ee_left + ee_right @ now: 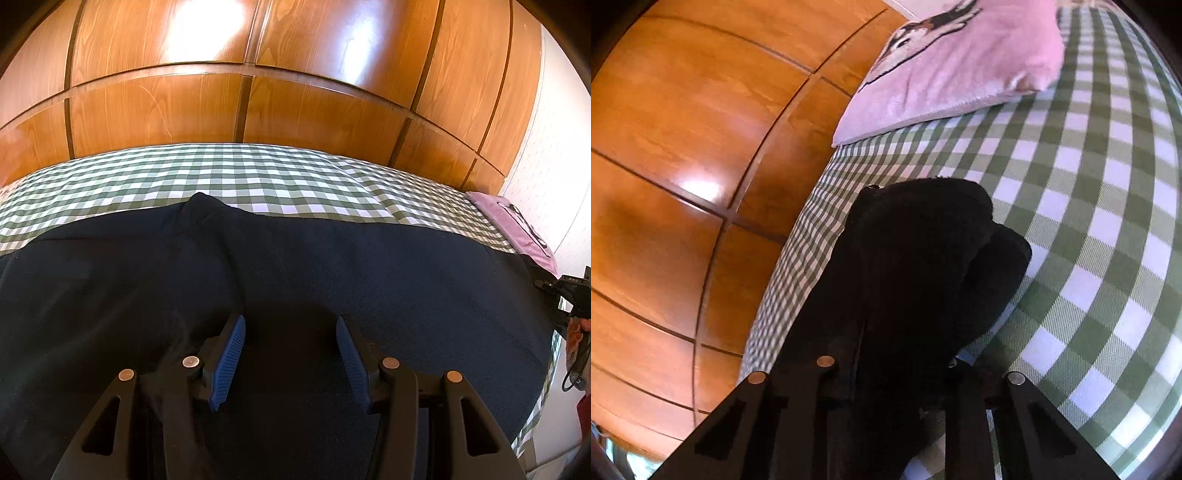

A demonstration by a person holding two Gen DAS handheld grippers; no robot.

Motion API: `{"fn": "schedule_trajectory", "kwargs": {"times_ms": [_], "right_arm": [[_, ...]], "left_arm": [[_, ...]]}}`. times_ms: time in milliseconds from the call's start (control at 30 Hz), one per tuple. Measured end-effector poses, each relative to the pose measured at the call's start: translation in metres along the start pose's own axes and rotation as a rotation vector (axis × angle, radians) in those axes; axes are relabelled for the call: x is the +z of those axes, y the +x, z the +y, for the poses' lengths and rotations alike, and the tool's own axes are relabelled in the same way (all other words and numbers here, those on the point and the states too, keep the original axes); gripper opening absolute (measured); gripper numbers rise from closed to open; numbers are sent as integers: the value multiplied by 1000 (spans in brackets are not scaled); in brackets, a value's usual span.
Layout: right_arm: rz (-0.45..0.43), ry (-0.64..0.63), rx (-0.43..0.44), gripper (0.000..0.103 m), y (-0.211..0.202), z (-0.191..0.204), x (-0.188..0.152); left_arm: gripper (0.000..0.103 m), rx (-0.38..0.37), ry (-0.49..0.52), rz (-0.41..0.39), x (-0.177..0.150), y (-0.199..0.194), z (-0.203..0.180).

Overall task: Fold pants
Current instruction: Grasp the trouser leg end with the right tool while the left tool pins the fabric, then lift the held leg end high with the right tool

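Dark navy pants (pixel 332 266) lie spread across a green-and-white checked bed cover (pixel 258 177). My left gripper (pixel 290 325) hovers just over the pants, its blue-padded jaws wide apart and empty. In the right wrist view a bunched end of the pants (pixel 916 258) covers my right gripper (pixel 890 354), whose fingertips are hidden under the cloth; the jaws look closed on it and hold it lifted over the cover (pixel 1089 221). The right gripper's body shows at the left wrist view's right edge (pixel 569 291).
A wooden panelled wardrobe (pixel 236 85) stands behind the bed, also seen in the right wrist view (pixel 683 166). A pink pillow (pixel 960 62) with a dark print lies at the head of the bed, and shows in the left wrist view (pixel 517 225).
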State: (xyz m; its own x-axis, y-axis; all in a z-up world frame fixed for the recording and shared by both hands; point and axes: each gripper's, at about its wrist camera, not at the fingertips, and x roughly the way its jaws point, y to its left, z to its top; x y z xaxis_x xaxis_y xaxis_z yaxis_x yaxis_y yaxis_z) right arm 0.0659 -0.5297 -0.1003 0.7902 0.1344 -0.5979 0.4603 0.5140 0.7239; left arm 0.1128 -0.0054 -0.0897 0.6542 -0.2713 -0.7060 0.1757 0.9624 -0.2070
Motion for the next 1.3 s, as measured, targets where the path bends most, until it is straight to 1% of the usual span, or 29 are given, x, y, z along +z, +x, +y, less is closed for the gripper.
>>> {"fn": "schedule_trajectory", "kwargs": {"times_ms": [100,167,233,267,367,500,667,800,867,967,1100,1200,1300], "right_arm": [[-9,-9,2,17,-7,7,-1],[-19,-21,11,16,-13,18,-1],[-32,-50,22,16,-21,33,-2],[-39,-66,22,16,-24,41,-3],[-69,-132,31,16,-38,69,-7],[-108,-234,41,16,-52,106,-16],[-148,-373,62,16,-67,155,-33],[-172,-479,94,16,-79,190,-55],[-177,-523,109,16,-81,204,-67],[-171,-580,133,16,-80,223,-86],[-157,-692,163,16,-76,251,-120],[-137,-767,185,16,-71,268,-145],[-98,-818,208,16,-62,278,-172]], "left_arm": [[53,12,6,5,0,0,-2],[56,31,10,11,1,-1,-3],[63,71,23,22,2,-3,-6],[64,90,29,26,3,-5,-7],[65,96,23,32,2,-11,-6],[65,108,-12,17,0,-27,8],[65,154,-60,-18,-4,-49,41],[65,152,-146,-19,-14,-58,72],[65,154,-167,-15,-19,-59,78],[65,145,-174,-36,-27,-65,81],[65,131,-172,-49,-35,-69,79],[65,101,-206,-74,-40,-77,83],[65,76,-228,-67,-39,-79,87]]}}
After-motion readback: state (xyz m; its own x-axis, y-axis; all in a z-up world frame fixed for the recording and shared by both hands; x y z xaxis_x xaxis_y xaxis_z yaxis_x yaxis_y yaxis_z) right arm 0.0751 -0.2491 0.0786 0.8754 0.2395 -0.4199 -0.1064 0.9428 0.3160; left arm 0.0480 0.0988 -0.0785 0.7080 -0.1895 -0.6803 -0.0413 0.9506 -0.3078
